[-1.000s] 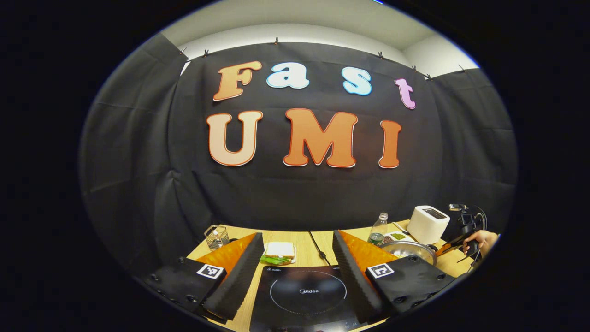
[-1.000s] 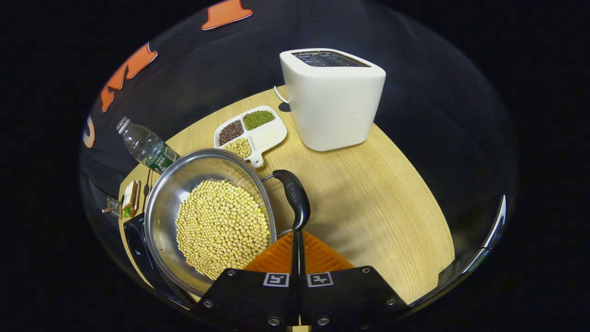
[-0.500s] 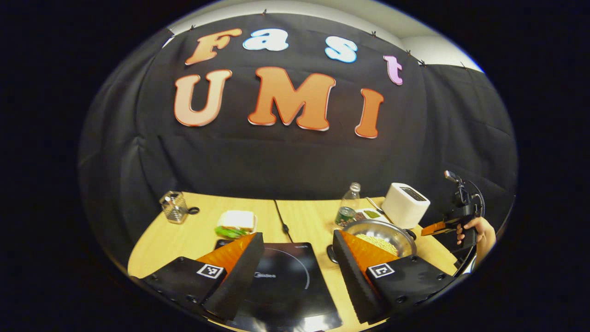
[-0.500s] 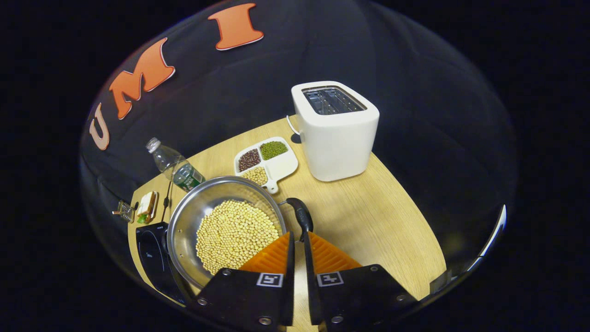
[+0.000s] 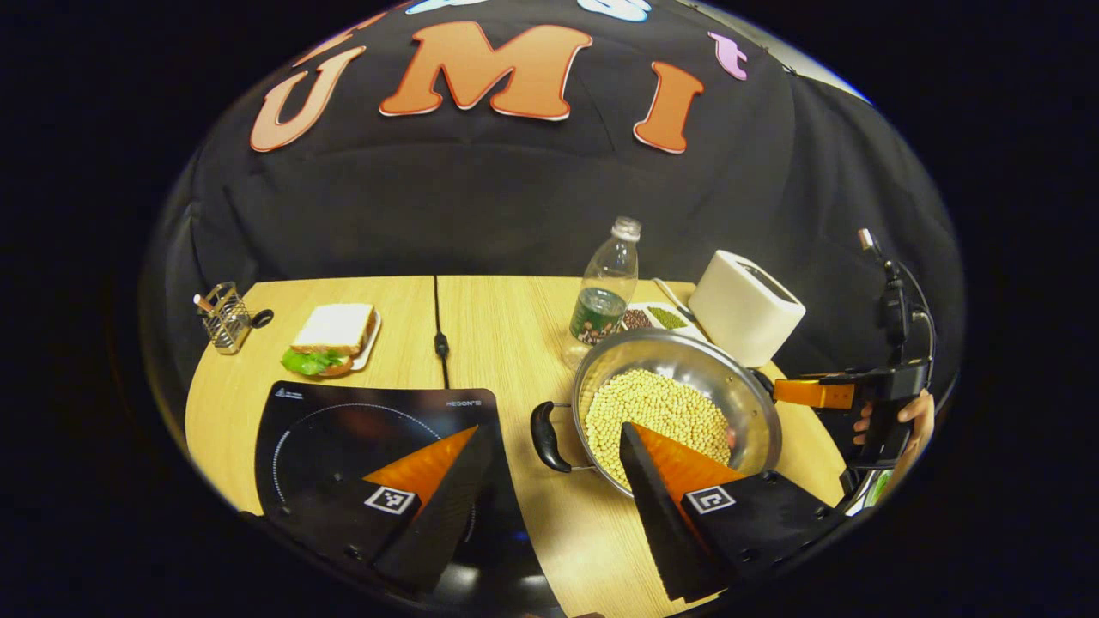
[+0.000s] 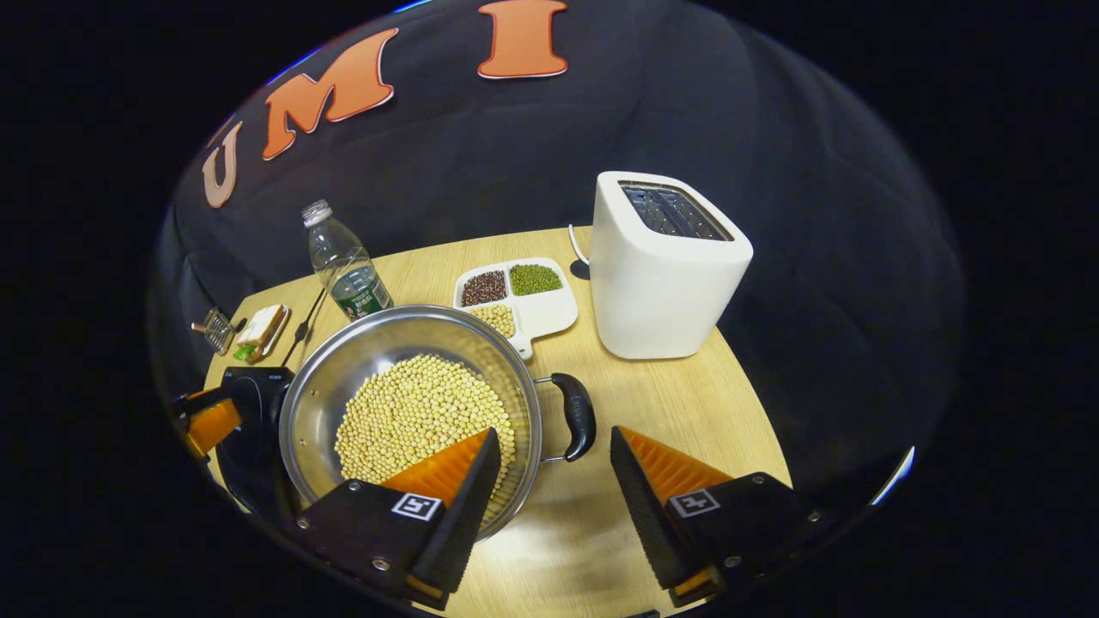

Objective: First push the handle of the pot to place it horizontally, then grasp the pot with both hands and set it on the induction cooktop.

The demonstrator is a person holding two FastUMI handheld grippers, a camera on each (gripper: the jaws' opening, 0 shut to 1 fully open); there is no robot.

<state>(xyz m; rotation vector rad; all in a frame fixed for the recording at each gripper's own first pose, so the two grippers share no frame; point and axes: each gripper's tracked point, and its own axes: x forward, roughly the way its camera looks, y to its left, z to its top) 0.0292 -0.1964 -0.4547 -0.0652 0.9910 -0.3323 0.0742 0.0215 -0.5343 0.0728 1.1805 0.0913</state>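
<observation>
At the bottom of the left gripper view, the left gripper point(image 5: 549, 446) is spread wide open, one finger over the induction cooktop point(image 5: 343, 429) at lower left and the other over the near rim of the pot point(image 5: 678, 403) at lower right. The pot's black handle point(image 5: 543, 436) sits in the gap between the fingers, untouched. At the right edge, a hand point(image 5: 901, 421) holds the right gripper beside the pot.

At the bottom of the right gripper view, the right gripper point(image 6: 554, 455) is also wide open, empty, with the pot's other handle point(image 6: 579, 415) just beyond the gap between its fingers. The pot point(image 6: 412, 386), full of pale beans point(image 6: 412, 412), stands on the desk point(image 6: 670, 403) at centre left, next to the cooktop and not on it. Behind it lie a divided dish point(image 6: 524, 296), a bottle point(image 6: 343, 266) and, at the upper right, a white toaster point(image 6: 665, 266). Far left sits a sandwich point(image 6: 260, 329).
</observation>
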